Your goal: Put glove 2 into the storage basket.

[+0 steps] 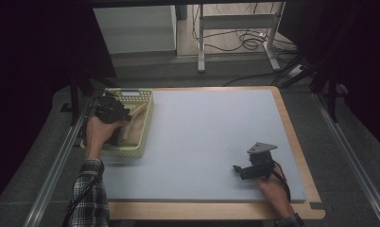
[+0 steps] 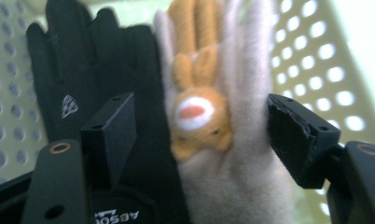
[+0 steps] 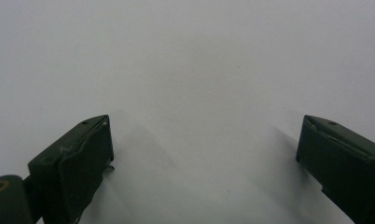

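A pale green perforated basket (image 1: pixel 147 124) sits at the table's left edge, and my left gripper (image 1: pixel 113 111) hangs over its inside. Its own view looks down on a beige fuzzy glove (image 2: pixel 241 182) with an orange bunny patch (image 2: pixel 195 116) and, beside it, a black glove (image 2: pixel 90 60). The left gripper (image 2: pixel 202 133) stands open, jaws on either side of the beige glove and apart from it. My right gripper (image 1: pixel 242 169) rests low over the grey mat near the front right. In the right gripper view it (image 3: pixel 204 154) is open, with bare mat between the jaws.
The grey mat (image 1: pixel 207 137) covers most of the wooden table (image 1: pixel 299 156). Metal rails run along both sides of the table. Beyond the far edge stand a white cabinet (image 1: pixel 133 28), desk legs and floor cables (image 1: pixel 247 40).
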The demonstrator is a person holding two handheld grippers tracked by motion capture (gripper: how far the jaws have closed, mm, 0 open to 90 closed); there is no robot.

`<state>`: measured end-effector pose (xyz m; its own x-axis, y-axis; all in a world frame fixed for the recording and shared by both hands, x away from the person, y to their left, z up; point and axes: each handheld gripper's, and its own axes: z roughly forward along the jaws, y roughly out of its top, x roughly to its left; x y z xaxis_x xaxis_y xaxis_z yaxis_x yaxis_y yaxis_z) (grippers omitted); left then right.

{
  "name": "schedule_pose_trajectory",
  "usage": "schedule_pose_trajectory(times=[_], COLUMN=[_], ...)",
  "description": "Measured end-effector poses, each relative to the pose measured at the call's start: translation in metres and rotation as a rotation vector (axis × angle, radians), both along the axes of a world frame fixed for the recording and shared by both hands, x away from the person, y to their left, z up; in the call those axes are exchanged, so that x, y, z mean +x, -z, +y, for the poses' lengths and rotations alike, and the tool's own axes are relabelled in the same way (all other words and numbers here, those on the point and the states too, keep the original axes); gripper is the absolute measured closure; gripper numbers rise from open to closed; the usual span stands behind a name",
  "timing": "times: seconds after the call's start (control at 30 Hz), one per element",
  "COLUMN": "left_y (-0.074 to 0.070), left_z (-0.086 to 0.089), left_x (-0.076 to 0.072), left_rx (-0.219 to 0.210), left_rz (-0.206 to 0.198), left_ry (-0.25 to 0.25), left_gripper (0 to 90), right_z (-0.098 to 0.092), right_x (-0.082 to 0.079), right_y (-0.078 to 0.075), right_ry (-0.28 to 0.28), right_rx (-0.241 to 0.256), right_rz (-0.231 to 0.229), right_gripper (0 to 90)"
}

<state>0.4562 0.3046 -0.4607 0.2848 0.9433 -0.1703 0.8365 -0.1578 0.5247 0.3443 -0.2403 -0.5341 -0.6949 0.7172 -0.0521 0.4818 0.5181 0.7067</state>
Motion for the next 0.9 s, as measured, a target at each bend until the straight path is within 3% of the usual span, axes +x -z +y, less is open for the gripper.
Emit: schedule_pose_trajectory(times=[0.03, 0.13, 0.2, 0.23, 0.27, 0.3, 0.33, 0.37, 0.4, 0.43, 0.47, 0.5, 0.57, 0.63, 0.7, 0.9], left_y=[-0.001, -0.002, -0.003, -0.002, -0.002, 0.000, 0.001, 0.006, 0.006, 0.014, 0.014, 0.023, 0.027, 0.030, 0.030, 0.029], left_z=[0.000, -0.003, -0.003, -0.001, -0.001, 0.000, 0.001, 0.002, 0.002, 0.001, 0.001, -0.004, -0.007, -0.011, -0.015, -0.018], left_x=[-0.001, -0.002, -0.003, -0.002, -0.002, -0.001, 0.000, 0.003, 0.003, 0.008, 0.008, 0.013, 0.015, 0.016, 0.017, 0.015], left_rx=[-0.020, -0.015, 0.010, 0.058, 0.058, 0.090, 0.112, 0.141, 0.141, 0.157, 0.157, 0.186, 0.187, 0.160, 0.107, 0.109], left_rz=[-0.009, -0.023, -0.029, -0.034, -0.034, -0.030, -0.019, 0.002, 0.002, 0.038, 0.038, 0.072, 0.079, 0.075, 0.082, 0.081], left_ry=[0.018, 0.025, 0.008, -0.031, -0.031, -0.060, -0.068, -0.089, -0.089, -0.089, -0.089, -0.079, -0.070, -0.062, -0.038, -0.023], left_gripper=[25.5, 25.0, 29.4, 33.9, 38.6, 46.3, 46.3, 58.3, 63.2, 68.1, 70.6, 73.7, 75.7, 79.4, 80.7, 79.9], right_z=[0.000, 0.000, 0.000, 0.000, 0.000, 0.000, 0.000, 0.000, 0.000, 0.000, 0.000, 0.000, 0.000, 0.000, 0.000, 0.000], right_x=[0.000, 0.000, 0.000, 0.000, 0.000, 0.000, 0.000, 0.000, 0.000, 0.000, 0.000, 0.000, 0.000, 0.000, 0.000, 0.000], right_y=[0.000, 0.000, 0.000, 0.000, 0.000, 0.000, 0.000, 0.000, 0.000, 0.000, 0.000, 0.000, 0.000, 0.000, 0.000, 0.000], right_ry=[0.000, 0.000, 0.000, 0.000, 0.000, 0.000, 0.000, 0.000, 0.000, 0.001, 0.001, 0.001, 0.000, 0.000, 0.000, 0.001], right_rx=[0.000, 0.000, 0.000, 0.000, 0.000, 0.000, 0.000, 0.000, 0.000, 0.000, 0.000, 0.000, 0.000, 0.000, 0.000, 0.000], right_rz=[0.000, 0.000, 0.000, 0.000, 0.000, 0.000, 0.000, 0.000, 0.000, 0.000, 0.000, 0.000, 0.000, 0.000, 0.000, 0.000], right_gripper=[3.5, 3.5, 3.5, 3.5, 3.5, 3.5, 3.5, 3.5, 3.5, 3.5, 3.5, 3.5, 3.5, 3.5, 3.5, 3.5])
